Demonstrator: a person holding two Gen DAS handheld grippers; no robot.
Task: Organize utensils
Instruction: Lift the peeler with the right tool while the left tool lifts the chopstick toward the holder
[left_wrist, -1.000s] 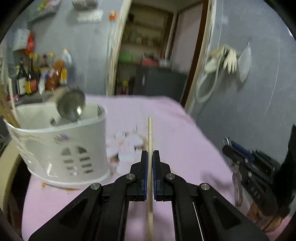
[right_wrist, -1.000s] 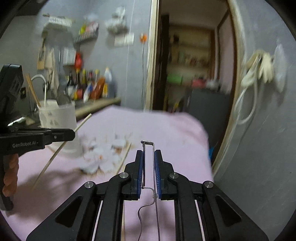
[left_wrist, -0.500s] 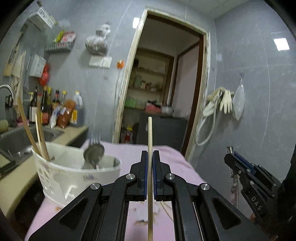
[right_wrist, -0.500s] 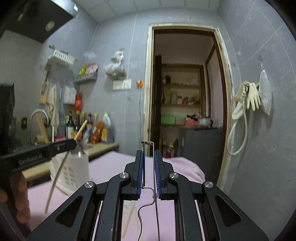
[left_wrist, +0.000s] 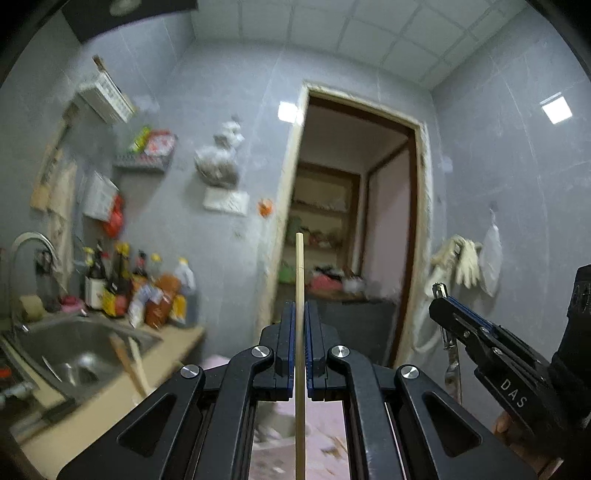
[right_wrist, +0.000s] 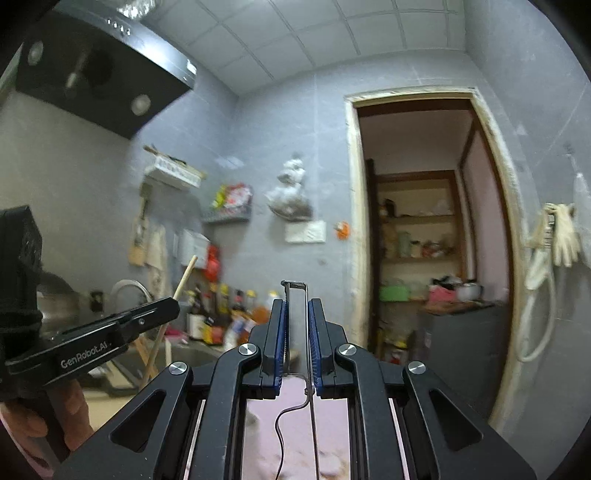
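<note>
Grey-tiled kitchen wall (left_wrist: 240, 110), doorway (right_wrist: 424, 221), prob. pantry.

Both black two-finger grippers pointed about level, side by side, the left gripper (left_wrist: 300, 325) with jaws clamped nearly together, the right gripper (right_wrist: 296, 325) with jaws narrowly parted, each carried in a hand (right_wrist: 35, 417).

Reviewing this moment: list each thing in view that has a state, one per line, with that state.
Left claw: shut on the chopstick.
Chopstick: clamped, sticking out past the claw tips.
Right claw: shut on the wire peeler.
Wire peeler: gripped, frame end poking beyond the tips.
Doorway: open to the pantry shelves.
</note>
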